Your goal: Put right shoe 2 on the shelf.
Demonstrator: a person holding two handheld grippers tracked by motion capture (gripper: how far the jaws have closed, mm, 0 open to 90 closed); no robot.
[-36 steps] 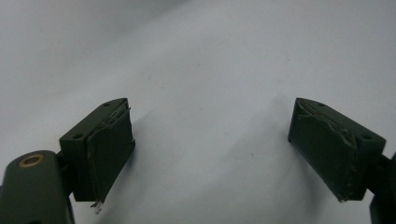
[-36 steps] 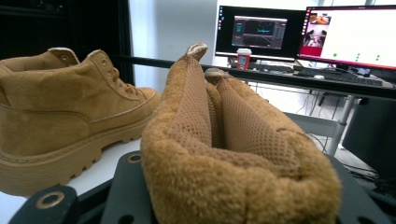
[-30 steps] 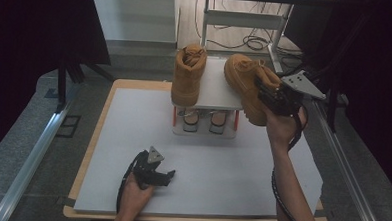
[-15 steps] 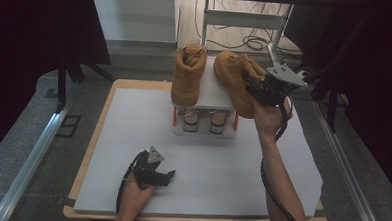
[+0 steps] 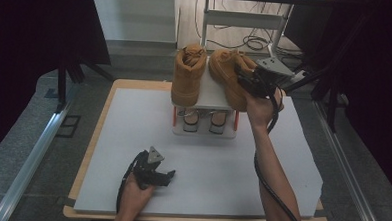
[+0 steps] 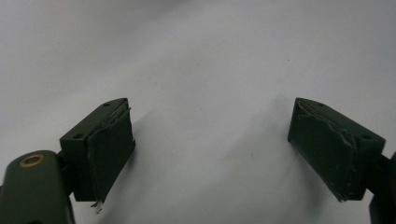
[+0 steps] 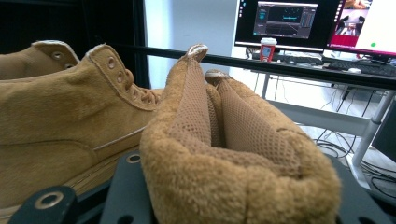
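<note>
Two tan boots sit at our counter's far edge. Our right tongs (image 5: 245,82) pinch the right boot (image 5: 228,74) by its collar and have slid it closer to the left boot (image 5: 188,77), nearly pairing them. Our left tongs (image 5: 163,176) rest spread, empty.

Overhead camera faces forward; tongs cameras sit close.

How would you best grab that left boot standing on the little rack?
Probably by the padded collar at the heel of the left boot, coming from the near side. It stands upright on the rack, heel towards the person, and the open top lets one finger slip inside.
</note>
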